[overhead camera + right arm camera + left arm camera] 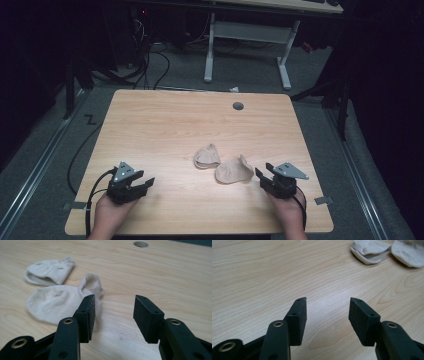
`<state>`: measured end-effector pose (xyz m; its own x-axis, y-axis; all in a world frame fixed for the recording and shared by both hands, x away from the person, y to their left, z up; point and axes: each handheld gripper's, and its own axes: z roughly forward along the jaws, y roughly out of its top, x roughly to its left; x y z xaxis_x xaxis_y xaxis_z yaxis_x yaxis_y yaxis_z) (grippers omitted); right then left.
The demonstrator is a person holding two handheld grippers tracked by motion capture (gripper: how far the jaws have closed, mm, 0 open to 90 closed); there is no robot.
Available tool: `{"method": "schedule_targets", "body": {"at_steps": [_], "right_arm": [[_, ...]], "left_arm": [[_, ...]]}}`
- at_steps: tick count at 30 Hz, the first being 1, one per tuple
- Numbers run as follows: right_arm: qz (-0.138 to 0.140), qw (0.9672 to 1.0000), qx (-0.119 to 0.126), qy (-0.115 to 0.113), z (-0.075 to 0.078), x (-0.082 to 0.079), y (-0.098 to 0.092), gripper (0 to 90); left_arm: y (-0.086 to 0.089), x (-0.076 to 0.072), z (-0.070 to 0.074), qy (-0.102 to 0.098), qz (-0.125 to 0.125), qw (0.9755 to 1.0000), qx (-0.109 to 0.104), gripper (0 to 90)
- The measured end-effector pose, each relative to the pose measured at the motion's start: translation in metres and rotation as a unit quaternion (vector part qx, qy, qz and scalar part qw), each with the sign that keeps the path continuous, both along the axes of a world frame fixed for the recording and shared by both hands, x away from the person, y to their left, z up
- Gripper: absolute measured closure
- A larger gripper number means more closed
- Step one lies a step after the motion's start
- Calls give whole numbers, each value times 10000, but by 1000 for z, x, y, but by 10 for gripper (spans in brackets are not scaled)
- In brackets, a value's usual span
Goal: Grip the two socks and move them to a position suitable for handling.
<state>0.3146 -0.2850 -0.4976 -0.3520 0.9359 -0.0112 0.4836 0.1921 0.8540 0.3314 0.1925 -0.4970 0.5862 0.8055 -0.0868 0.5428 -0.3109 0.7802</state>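
High view first: two small beige socks lie on the wooden table [150, 130], right of centre and toward the near edge. The left sock [207, 156] and the right sock [234, 170] sit just beside each other, perhaps touching at one corner. The left gripper [142, 184] rests near the near left corner, well apart from both socks, its jaws spread. The right gripper [261, 176] sits just beside the right sock, jaws also spread and holding nothing. A round grey hole [238, 106] marks the far side of the table.

Left gripper view: the jaws stand wide apart over bare wood, with nothing between them. Both socks show at the far right, the left sock [368, 251] with its opening turned this way and the right sock [408, 253] beyond it.

Right gripper view: the jaws are spread and empty, and the right sock [57, 303] lies just ahead of and partly behind one jaw. Its cuff stands up in a small loop at the sock's right end. The left sock [48, 271] lies farther off, its opening showing as a dark slit.

Judging by their look, these are thin, soft, very light low-cut socks. They should fold and drape rather than hold shape, and will likely slide on the smooth wood if pushed. The raised cuff of the right sock looks the easiest place to pinch; flat areas would need the jaws pressed down to gather cloth.
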Motion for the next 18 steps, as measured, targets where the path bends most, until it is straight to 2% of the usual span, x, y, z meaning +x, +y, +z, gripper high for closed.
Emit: {"method": "schedule_targets", "body": {"at_steps": [3,7,9,18], "right_arm": [[-34,10000,41,-53,0,0,-3,520],[-21,10000,-57,-19,-3,-1,-3,527],[-33,10000,-6,20,-4,0,-3,526],[40,9999,-103,50,-5,0,2,525]], "left_arm": [[0,3,0,21,60,9999,-124,486],[-4,5,-3,7,-38,10000,-5,479],[-6,4,-3,-8,-73,10000,52,477],[-1,3,-1,-3,-44,10000,-41,473]]}}
